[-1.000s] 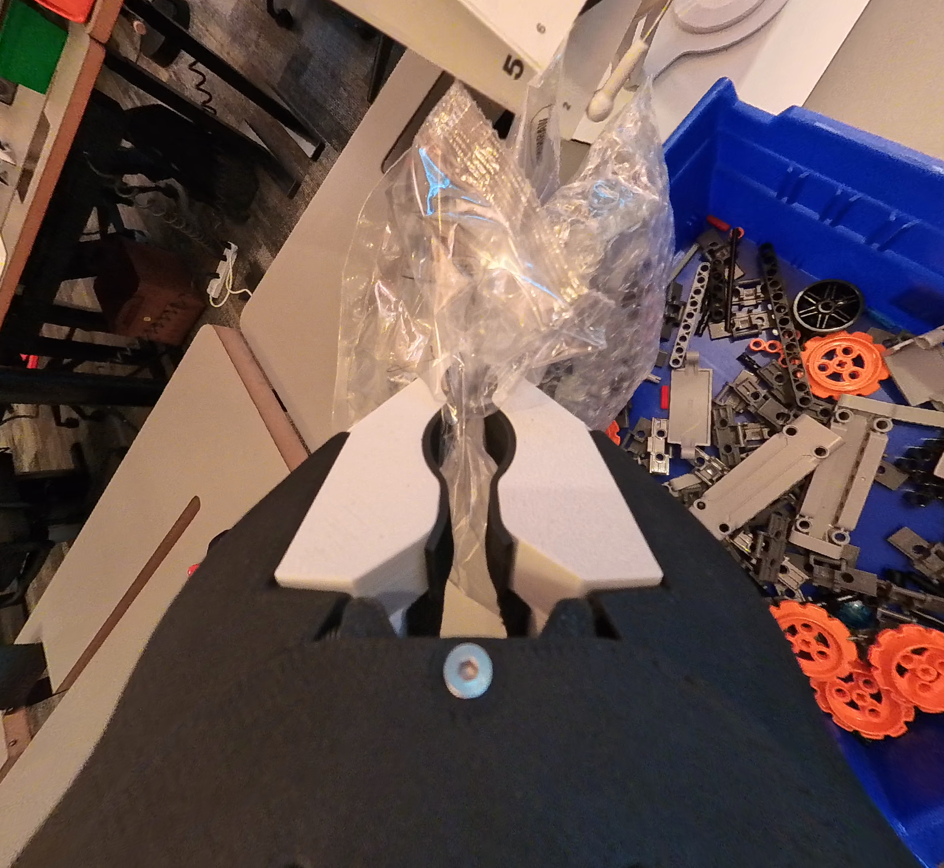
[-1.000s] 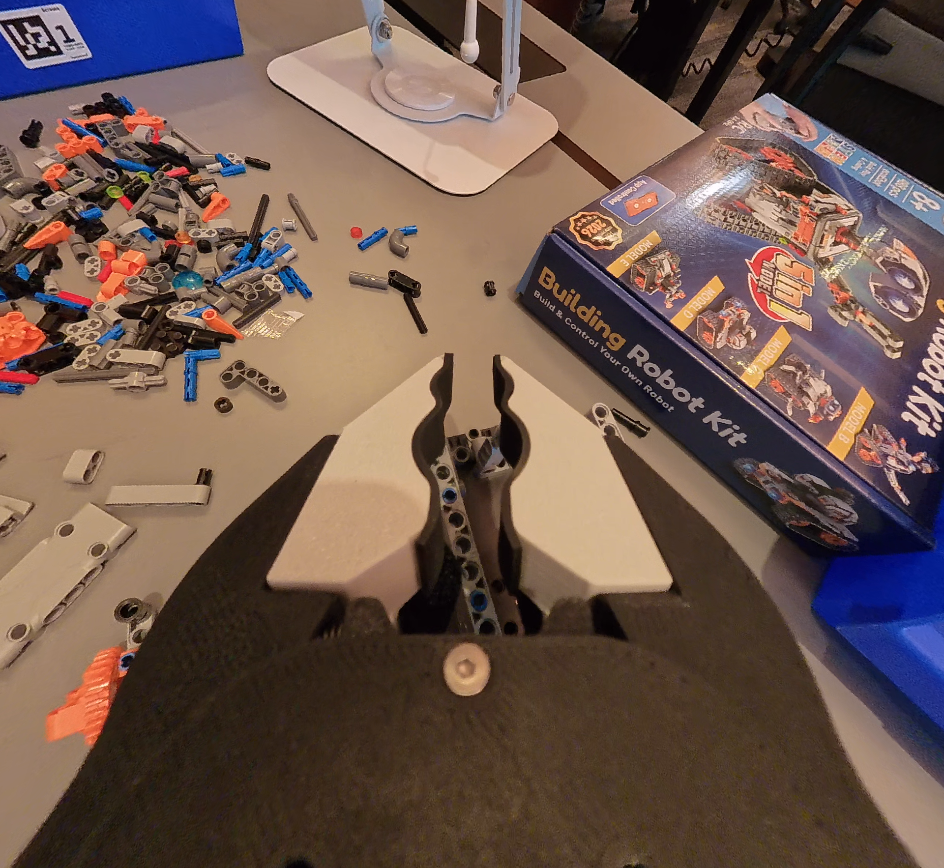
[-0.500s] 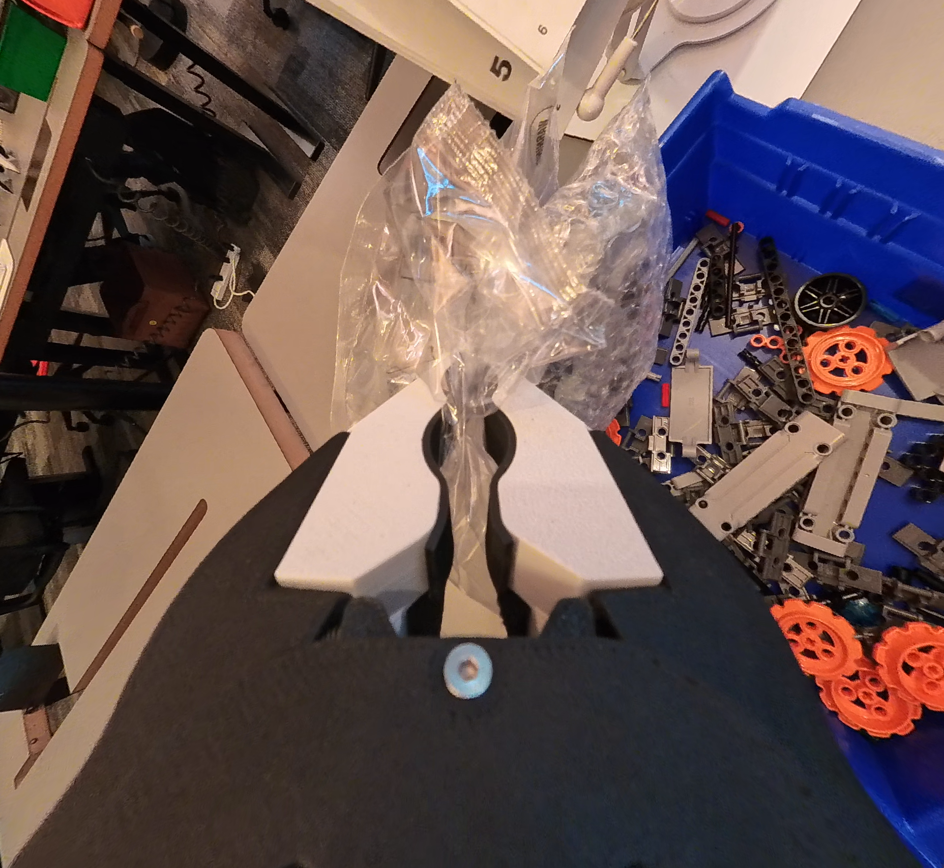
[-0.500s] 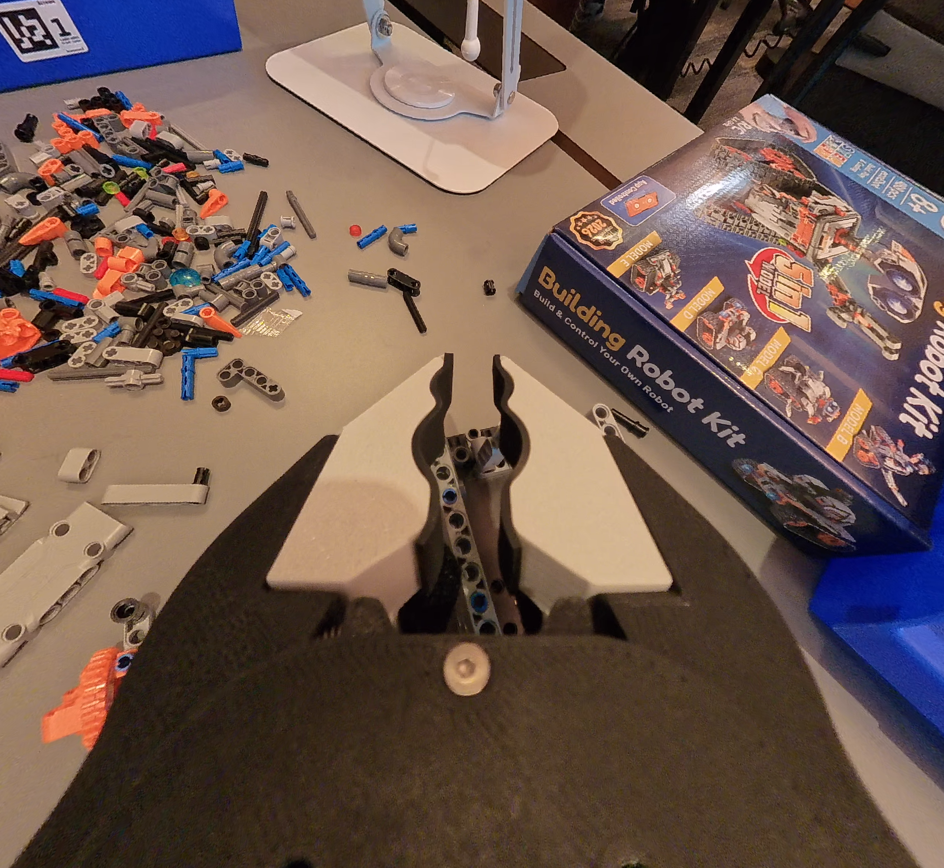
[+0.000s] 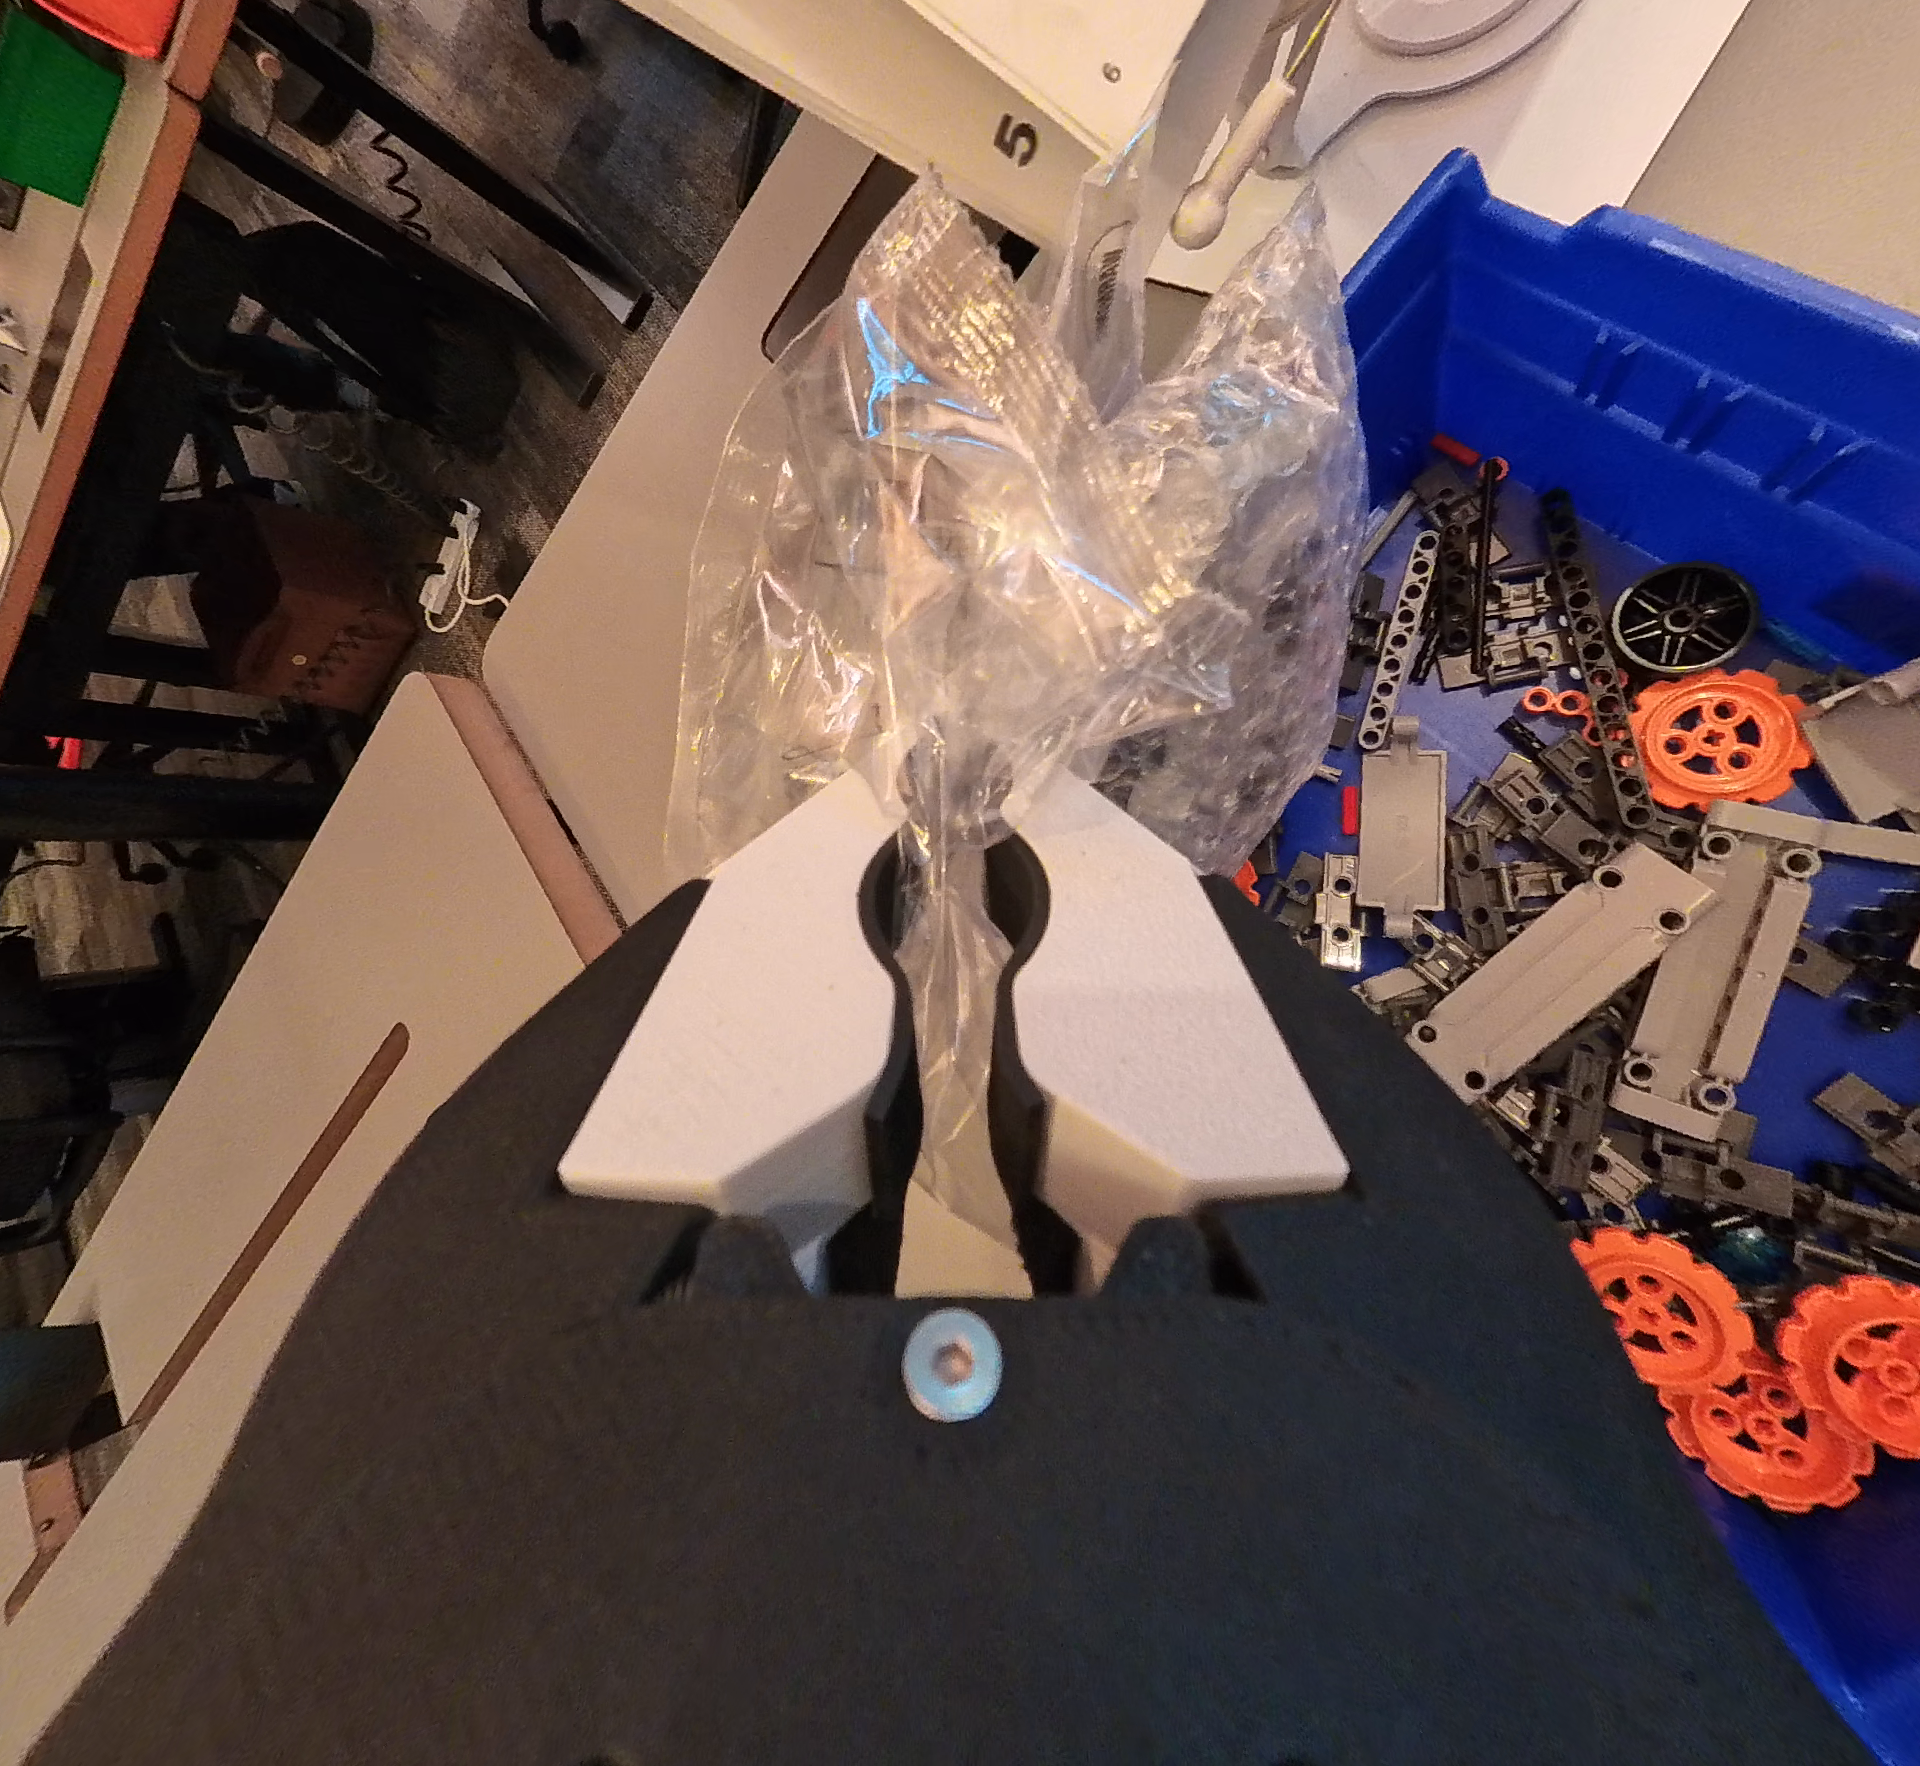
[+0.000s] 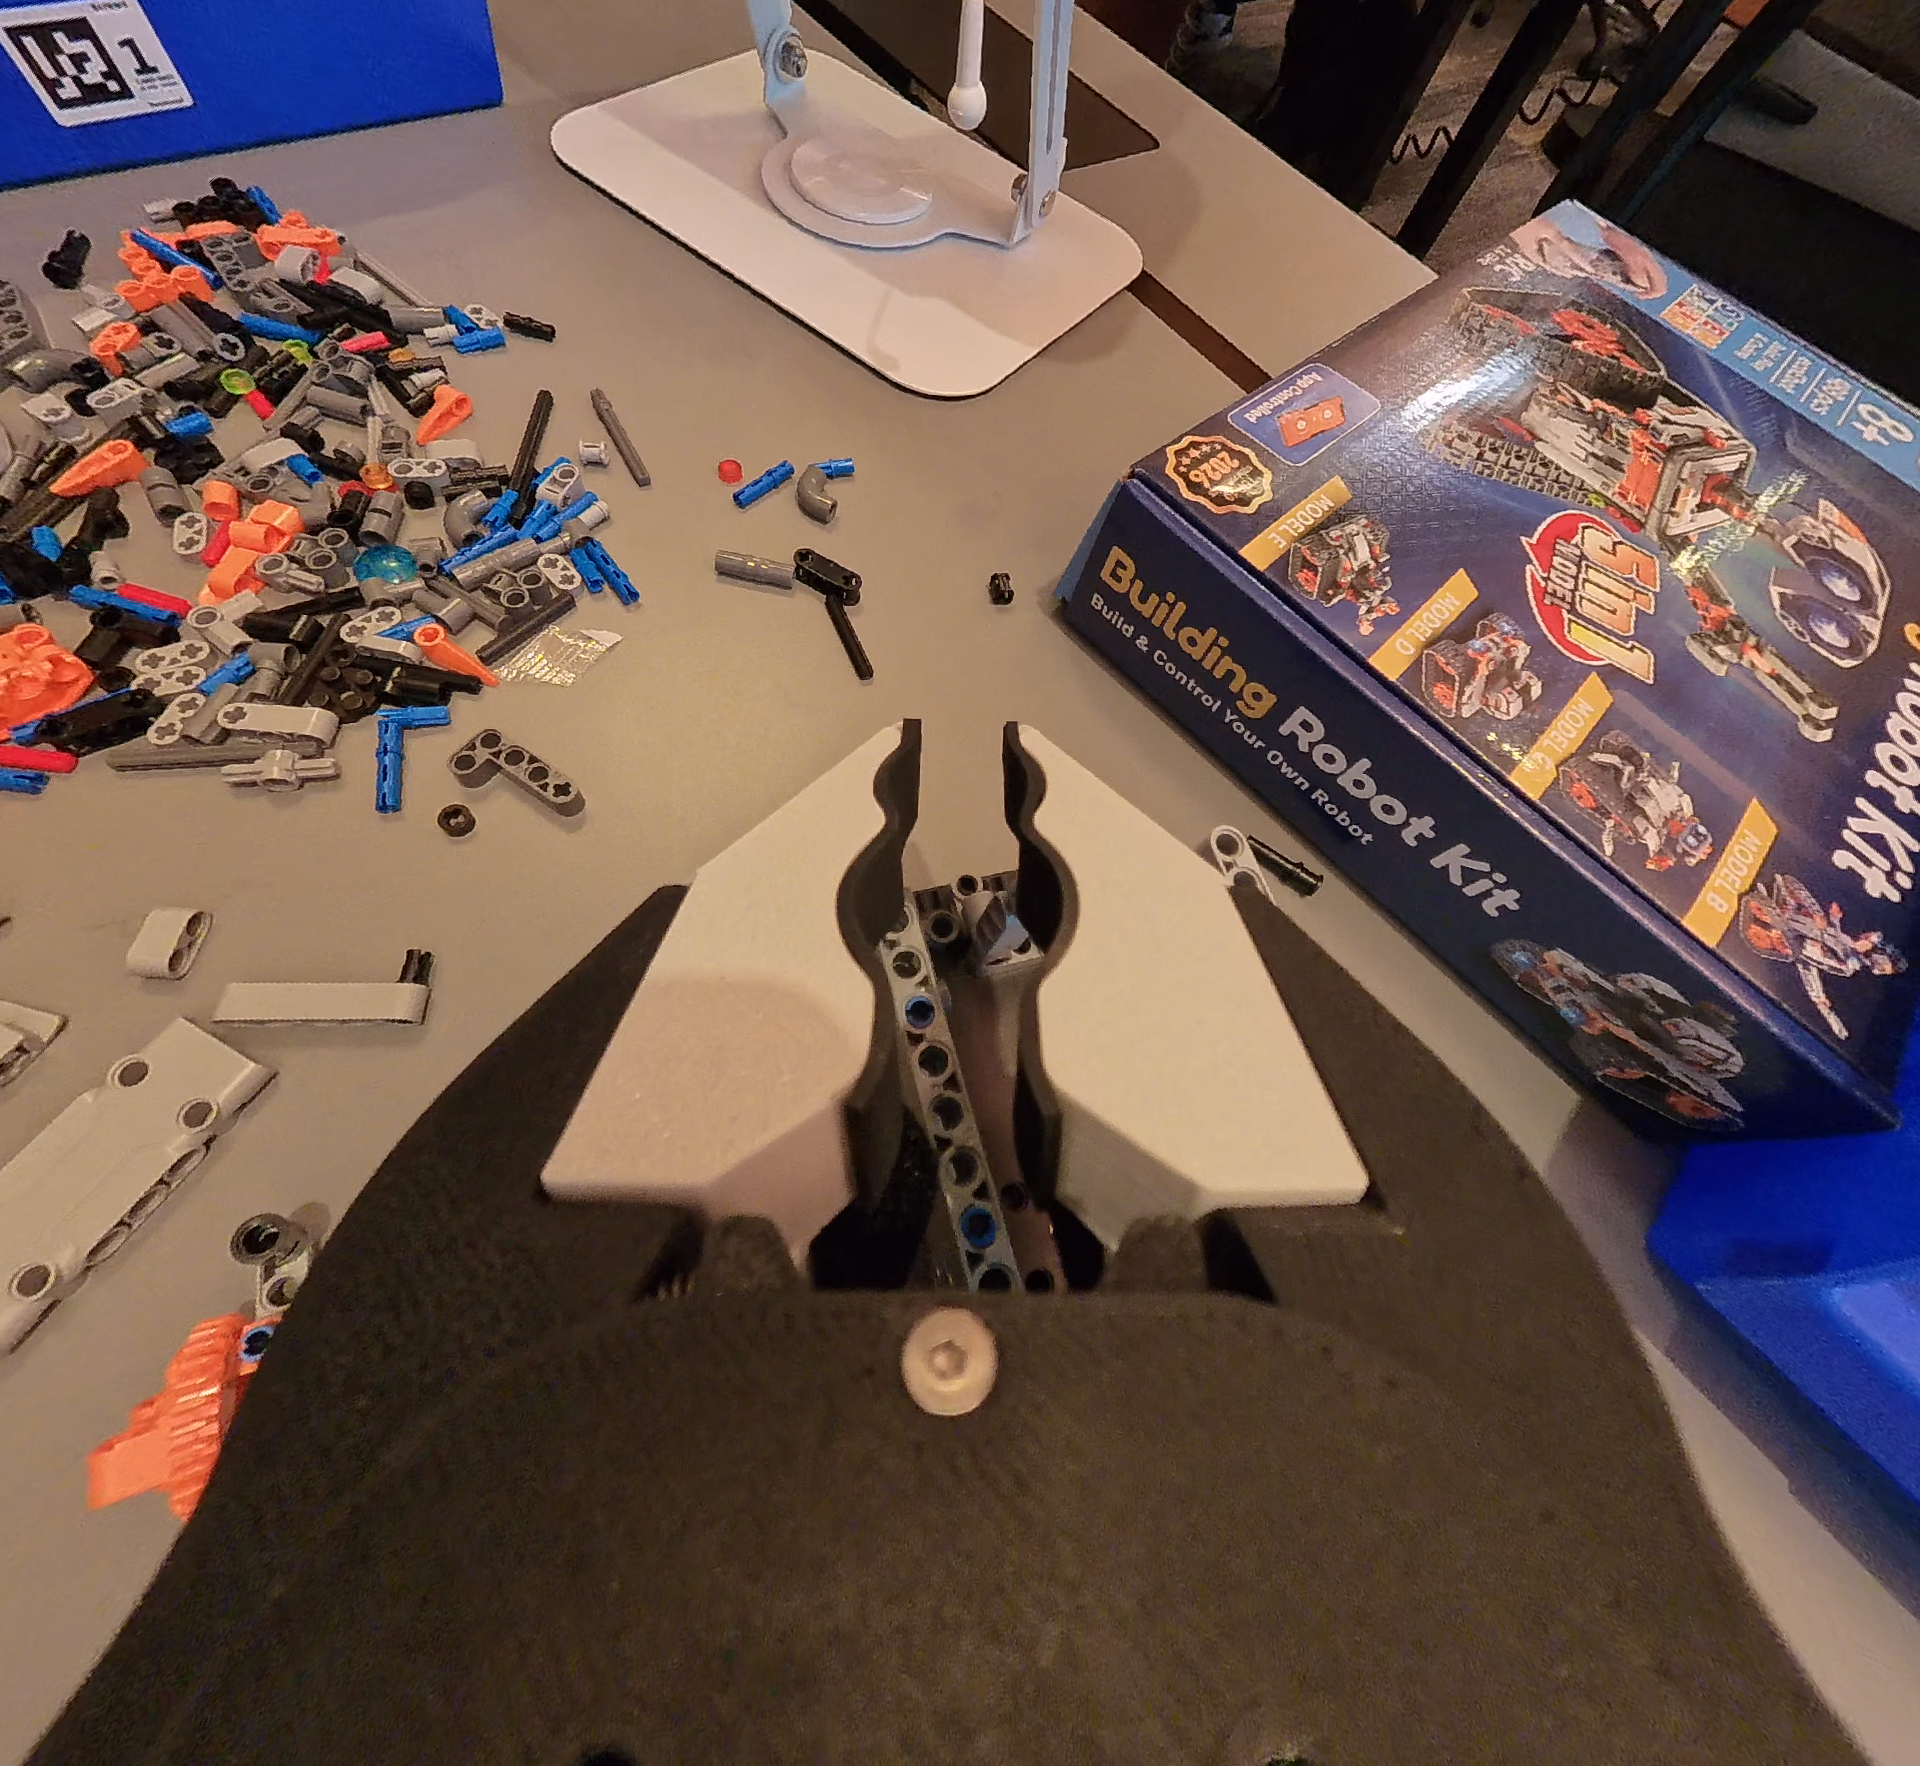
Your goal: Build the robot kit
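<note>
Two grippers we see: the left gripper (image 5: 956,843) pinches a crinkled clear plastic bag (image 5: 1018,573) beside the blue plastic bin (image 5: 1662,386); the right gripper (image 6: 961,750), above the grey table (image 6: 727,781), clamps a grey perforated beam assembly (image 6: 940,1041).

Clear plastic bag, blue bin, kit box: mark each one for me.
Clear plastic bag (image 5: 1039,573), left wrist view, crumpled middle.
Blue bin (image 5: 1662,386), left wrist view, far inner wall.
Kit box (image 6: 1558,636), right wrist view, printed top face.

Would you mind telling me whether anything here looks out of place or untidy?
Loose building pieces lie scattered across the grey table rather than in a bin, with strays near the kit box. The left gripper pinches a crumpled clear bag.
</note>
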`<action>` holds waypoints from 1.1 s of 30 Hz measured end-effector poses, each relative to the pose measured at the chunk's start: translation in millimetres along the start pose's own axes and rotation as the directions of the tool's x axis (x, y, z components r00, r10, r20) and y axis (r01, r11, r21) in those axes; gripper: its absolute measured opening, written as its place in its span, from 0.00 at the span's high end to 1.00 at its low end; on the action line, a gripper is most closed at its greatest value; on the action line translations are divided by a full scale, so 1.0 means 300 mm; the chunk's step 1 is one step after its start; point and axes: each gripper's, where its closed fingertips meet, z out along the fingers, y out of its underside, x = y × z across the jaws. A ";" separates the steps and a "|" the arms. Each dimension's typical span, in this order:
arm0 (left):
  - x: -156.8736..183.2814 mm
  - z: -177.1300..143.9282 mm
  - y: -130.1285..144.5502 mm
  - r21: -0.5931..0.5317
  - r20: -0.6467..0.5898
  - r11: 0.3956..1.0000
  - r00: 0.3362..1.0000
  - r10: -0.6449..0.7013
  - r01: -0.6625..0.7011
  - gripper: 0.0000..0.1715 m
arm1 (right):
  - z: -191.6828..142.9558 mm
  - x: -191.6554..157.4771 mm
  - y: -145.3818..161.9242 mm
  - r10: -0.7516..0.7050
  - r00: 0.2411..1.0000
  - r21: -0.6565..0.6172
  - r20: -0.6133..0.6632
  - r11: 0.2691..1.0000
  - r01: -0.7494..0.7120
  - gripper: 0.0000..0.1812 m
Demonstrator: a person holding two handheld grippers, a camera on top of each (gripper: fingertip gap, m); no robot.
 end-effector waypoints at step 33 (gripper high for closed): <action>0.269 0.118 0.047 -0.107 -0.145 0.967 0.966 0.213 -0.229 0.99 | -0.005 0.004 0.006 -0.002 1.000 -0.004 -0.003 1.000 0.002 0.92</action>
